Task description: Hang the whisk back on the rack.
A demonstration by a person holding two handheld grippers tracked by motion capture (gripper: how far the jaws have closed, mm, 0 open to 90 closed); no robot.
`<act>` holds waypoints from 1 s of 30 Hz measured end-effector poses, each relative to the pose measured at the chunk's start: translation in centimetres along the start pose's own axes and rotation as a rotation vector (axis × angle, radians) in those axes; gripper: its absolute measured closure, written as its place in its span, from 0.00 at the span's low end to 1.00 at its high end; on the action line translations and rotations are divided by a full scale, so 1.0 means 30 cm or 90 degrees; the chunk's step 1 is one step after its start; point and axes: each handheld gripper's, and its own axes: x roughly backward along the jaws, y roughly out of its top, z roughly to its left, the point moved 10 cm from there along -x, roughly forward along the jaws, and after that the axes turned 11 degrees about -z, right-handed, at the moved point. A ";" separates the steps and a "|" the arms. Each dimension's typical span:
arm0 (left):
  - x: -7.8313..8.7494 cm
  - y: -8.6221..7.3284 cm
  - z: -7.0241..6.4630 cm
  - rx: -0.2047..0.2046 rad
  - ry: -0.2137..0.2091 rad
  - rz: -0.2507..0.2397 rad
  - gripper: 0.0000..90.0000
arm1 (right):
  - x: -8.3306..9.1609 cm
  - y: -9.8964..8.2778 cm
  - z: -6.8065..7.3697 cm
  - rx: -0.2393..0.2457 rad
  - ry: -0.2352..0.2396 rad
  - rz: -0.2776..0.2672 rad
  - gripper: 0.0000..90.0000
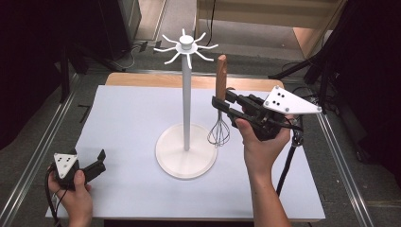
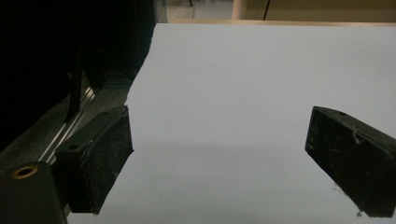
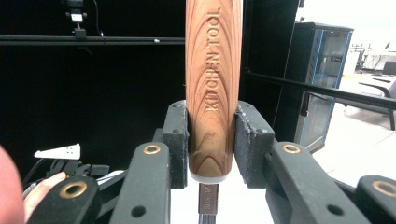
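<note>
A whisk [image 1: 220,104] with a wooden handle [image 3: 212,88] and a wire head [image 1: 218,134] hangs upright just right of the white hook stand [image 1: 186,113]. My right gripper [image 1: 221,101] is shut on the lower end of that handle, wire head pointing down above the stand's round base [image 1: 186,158]. In the right gripper view the pads [image 3: 250,144] press both sides of the handle, which reads KITCHEN TOOL. The stand's top [image 1: 186,46] carries several white hooks. My left gripper [image 1: 100,161] rests near the table's front left corner, jaws wide apart with nothing between its pads [image 2: 109,154].
The white table sheet [image 1: 127,118] covers most of the surface, with a wooden strip [image 1: 142,79] along the far edge. Metal rails [image 1: 42,146] run along both sides. Dark equipment and tripod legs [image 1: 307,66] stand beyond the table.
</note>
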 end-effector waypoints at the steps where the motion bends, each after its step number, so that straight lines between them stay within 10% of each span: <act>1: 0.000 0.000 0.000 0.000 0.000 0.000 0.09 | -0.001 0.002 0.002 0.000 0.002 0.000 0.78; 30: 0.000 0.000 0.000 0.001 0.000 0.001 0.09 | -0.035 0.004 0.008 0.000 0.007 0.001 0.78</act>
